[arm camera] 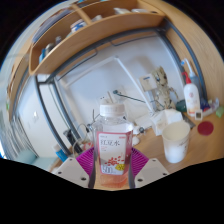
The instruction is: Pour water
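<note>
Since the bottle [113, 142] sits right between the pink pads [86, 161] with both fingers pressed against its sides, I'd call the gripper [113, 168] clenched on it. It's a clear plastic bottle with a white cap and a pink-and-white label, held upright and close in. Whether it's lifted or resting on the table [205, 140] I can't tell, since its base is hidden.

Just past it, off to the right, a white cup [175, 141] stands on the wooden table, apart from the bottle. Further back near the table's far right edge there's a white squeeze bottle with a red tip [191, 95] and some clutter I can't make out. Shelving [85, 35] sits behind all that.

My read: grasp done, pour not started. Next it needs carrying over the cup, then a slow tilt. The cap looks on, which could be a problem.
</note>
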Tool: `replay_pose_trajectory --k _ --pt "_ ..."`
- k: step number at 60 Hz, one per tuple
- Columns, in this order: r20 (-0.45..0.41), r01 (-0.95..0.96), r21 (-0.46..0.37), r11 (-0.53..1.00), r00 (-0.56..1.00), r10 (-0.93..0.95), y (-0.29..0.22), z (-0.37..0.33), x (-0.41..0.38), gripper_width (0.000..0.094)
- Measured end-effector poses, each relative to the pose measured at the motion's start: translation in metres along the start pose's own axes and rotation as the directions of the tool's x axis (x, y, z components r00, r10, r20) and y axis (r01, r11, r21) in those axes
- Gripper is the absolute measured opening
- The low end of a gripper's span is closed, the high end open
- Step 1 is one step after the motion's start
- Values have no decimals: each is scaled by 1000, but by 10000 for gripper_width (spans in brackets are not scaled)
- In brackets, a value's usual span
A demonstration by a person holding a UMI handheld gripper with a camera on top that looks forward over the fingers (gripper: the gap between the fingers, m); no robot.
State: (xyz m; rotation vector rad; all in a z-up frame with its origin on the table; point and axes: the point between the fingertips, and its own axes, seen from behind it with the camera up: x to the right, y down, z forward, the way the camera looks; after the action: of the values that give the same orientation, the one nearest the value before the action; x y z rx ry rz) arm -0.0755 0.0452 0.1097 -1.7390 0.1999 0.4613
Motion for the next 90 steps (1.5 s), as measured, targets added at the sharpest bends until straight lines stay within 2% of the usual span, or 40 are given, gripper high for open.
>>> replay_pose_trajectory --k 5,11,19,22,27,35,45,54,61,68,73,77,81,87,90 --pt "21 -269 37 962 963 269 -21 4 3 463" --pt "53 -548 127 827 836 546 -53 8 15 464" --pt "117 -772 210 600 629 769 -85 7 40 465" --pt "144 -832 215 511 544 826 -89 8 48 466" --pt "148 -891 213 402 436 888 -91 9 56 467" --pt "212 -957 183 224 261 942 -97 16 60 467" --pt "202 -990 136 48 75 976 -88 25 57 468" --pt "198 -991 131 25 51 979 -86 25 57 471" --pt "183 -995 97 13 30 983 -85 27 51 469" --pt "189 -986 87 140 154 970 -112 16 38 469" --pt "145 -903 77 423 430 891 -140 8 25 468" --pt "68 -706 52 706 708 703 -159 -5 23 470" --pt "25 -460 60 886 888 460 -182 -13 33 473" --pt "-33 -131 103 986 990 135 -219 -24 60 480" --pt "-102 -3 133 991 995 17 -231 -29 86 480"
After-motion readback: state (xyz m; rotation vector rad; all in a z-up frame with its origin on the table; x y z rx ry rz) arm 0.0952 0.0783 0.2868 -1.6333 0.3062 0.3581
